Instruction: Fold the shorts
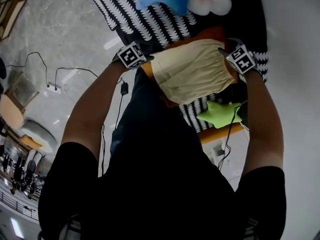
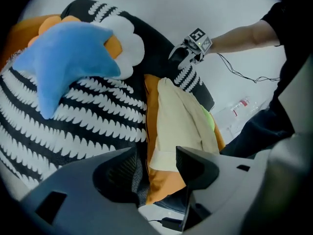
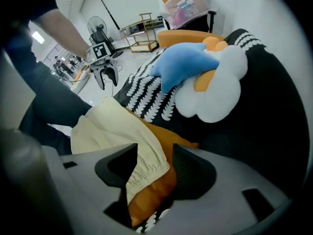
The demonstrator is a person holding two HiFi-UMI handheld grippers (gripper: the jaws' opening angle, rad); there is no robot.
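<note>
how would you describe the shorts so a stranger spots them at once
Start at the black-and-white patterned cover; an orange cushion lies on it. The shorts are the pale cream cloth spread on that cushion, plain where the cover is patterned and paler than the bright green cloth beside them.

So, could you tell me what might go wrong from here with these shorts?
The orange cushion lies under the cream fabric shorts inside both the open left claw and the open right claw, so closing could pinch the cushion too. On that soft cushion the fold may also wrinkle.
</note>
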